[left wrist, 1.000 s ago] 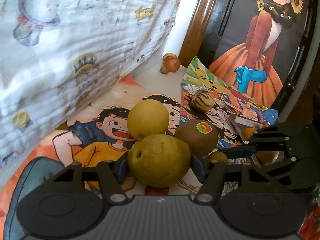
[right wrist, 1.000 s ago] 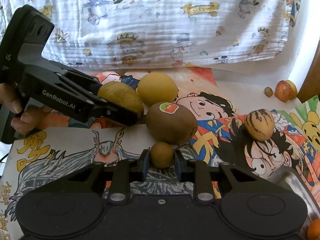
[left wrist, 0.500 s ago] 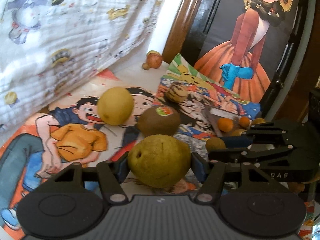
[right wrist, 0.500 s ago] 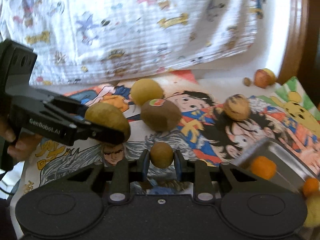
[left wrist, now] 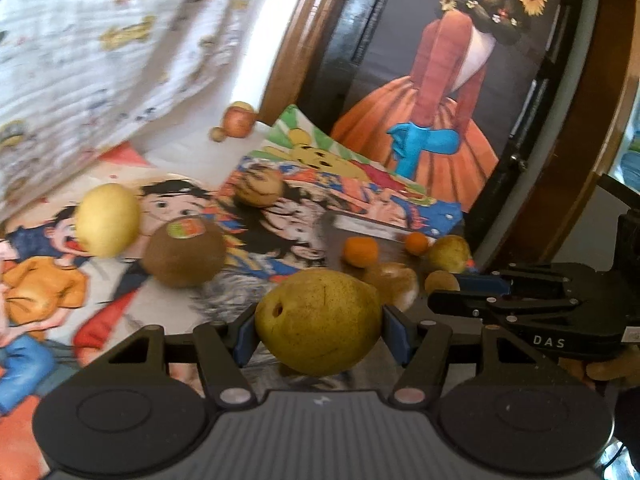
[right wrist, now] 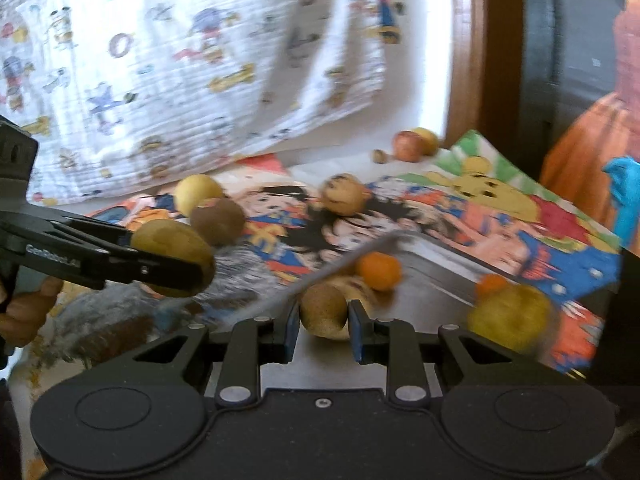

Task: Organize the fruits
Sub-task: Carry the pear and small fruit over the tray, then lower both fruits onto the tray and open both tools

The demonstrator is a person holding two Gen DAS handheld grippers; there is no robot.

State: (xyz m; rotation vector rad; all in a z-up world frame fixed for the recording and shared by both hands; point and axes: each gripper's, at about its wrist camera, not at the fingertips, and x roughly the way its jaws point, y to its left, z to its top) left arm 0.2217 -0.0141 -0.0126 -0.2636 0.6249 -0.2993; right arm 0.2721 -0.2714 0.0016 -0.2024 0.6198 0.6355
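Left wrist view, left to right. Yellow round fruit point(left wrist: 107, 219) at 9 o'clock lay on the cartoon-print cloth point(left wrist: 40, 288), touching the stickered kiwi point(left wrist: 185, 254) on its right; both not yet collected. Striped small fruit point(left wrist: 259, 186) at 11 o'clock sat alone on the prints. Left gripper point(left wrist: 320, 330) was clamped on the big pear point(left wrist: 318, 322), pads on both flanks, pear carried clear of the cloth, probably held wide to suit its girth. Metal tray point(left wrist: 384, 248) at 2 o'clock already held a small orange point(left wrist: 361, 252), a second orange point(left wrist: 416, 243), a brownish fruit point(left wrist: 394, 280) and a green-yellow pear point(left wrist: 448, 254); it looked like the collection spot. Right gripper point(left wrist: 444, 286) came in from 3 o'clock over the tray's near edge.

Right wrist view: left gripper with pear at 9 o'clock, a hand point(right wrist: 24, 312) behind it. Right gripper point(right wrist: 323, 318) was narrowly closed on a small brown fruit point(right wrist: 323, 311), hanging over the tray point(right wrist: 424, 264), likely ready to drop. An apple point(right wrist: 408, 146) sat far off at 1 o'clock, beside a tiny nut-like fruit point(right wrist: 379, 156).
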